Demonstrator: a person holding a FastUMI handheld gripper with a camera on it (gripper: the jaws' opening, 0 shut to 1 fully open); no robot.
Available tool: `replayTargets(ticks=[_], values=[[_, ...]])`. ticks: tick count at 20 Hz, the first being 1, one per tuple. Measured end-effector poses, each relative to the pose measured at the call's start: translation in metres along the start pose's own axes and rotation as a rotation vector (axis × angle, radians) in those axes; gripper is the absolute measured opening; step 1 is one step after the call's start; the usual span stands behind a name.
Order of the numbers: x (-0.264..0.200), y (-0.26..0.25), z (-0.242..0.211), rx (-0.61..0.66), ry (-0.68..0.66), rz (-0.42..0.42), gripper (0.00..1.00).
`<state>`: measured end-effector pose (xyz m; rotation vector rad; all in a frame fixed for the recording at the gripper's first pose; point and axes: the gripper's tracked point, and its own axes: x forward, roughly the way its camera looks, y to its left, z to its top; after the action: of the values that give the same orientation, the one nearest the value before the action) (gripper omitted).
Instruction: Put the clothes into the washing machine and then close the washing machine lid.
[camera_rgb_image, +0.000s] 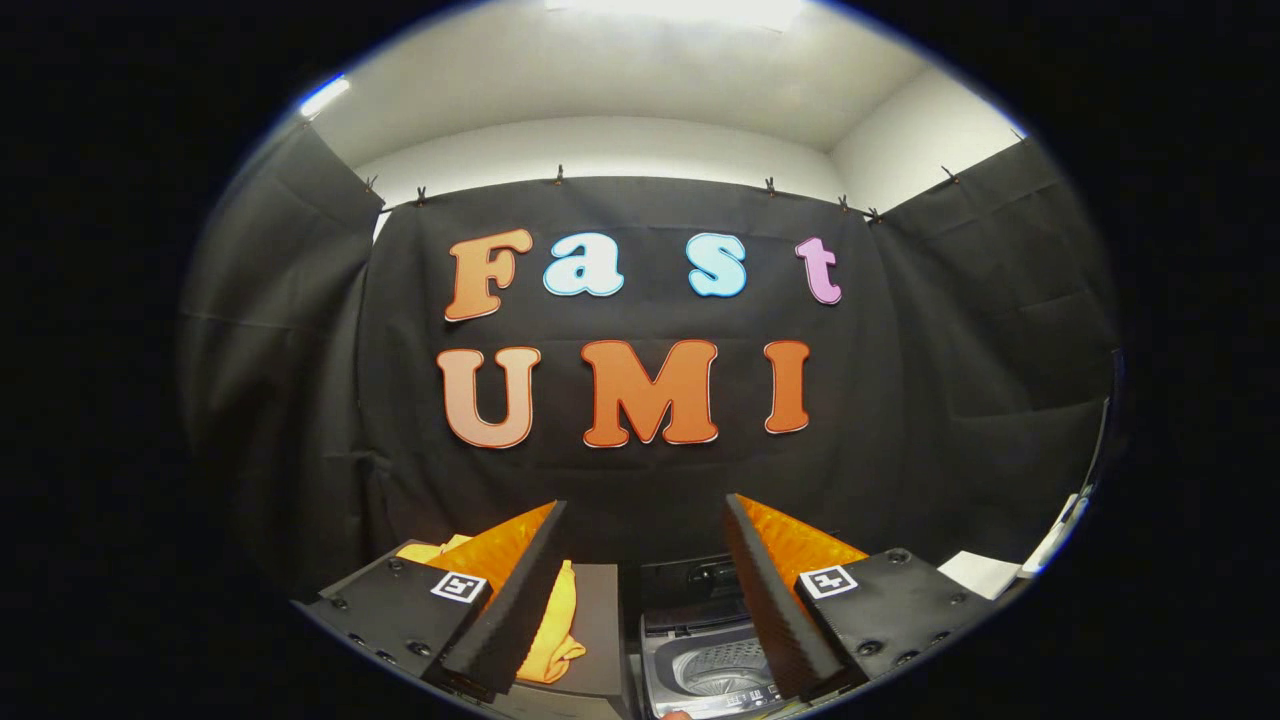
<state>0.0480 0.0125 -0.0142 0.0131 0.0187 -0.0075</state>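
Observation:
My gripper (645, 540) is open, its two fingers spread wide with nothing between them. Below and between the fingers sits a small top-loading washing machine (700, 670), its lid up and the perforated drum (725, 668) showing inside. A yellow cloth (558, 630) lies crumpled on a dark platform (600, 640) to the left of the machine, partly hidden behind my left finger (520, 590). The gripper is held high, well above both.
Black cloth walls close the booth at the back and on both sides. A white sheet (978, 572) lies beyond the right finger, with a white edge (1055, 535) farther to the right.

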Motion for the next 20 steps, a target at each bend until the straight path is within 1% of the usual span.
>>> replayTargets(ticks=[3,6,8,10,14,16,18,20], values=[[0.006,0.0,-0.002,-0.018,0.011,0.0,0.98],[0.008,0.003,0.002,-0.019,0.001,0.03,0.98],[0.012,0.01,-0.007,0.01,0.021,0.058,0.98],[0.019,0.03,-0.017,0.052,0.045,0.091,0.98],[0.041,0.096,-0.052,0.101,0.135,0.164,0.98],[0.055,0.133,-0.069,0.092,0.177,0.189,0.98],[0.074,0.16,-0.087,0.069,0.217,0.193,0.98],[0.094,0.18,-0.11,0.075,0.278,0.177,0.98]])
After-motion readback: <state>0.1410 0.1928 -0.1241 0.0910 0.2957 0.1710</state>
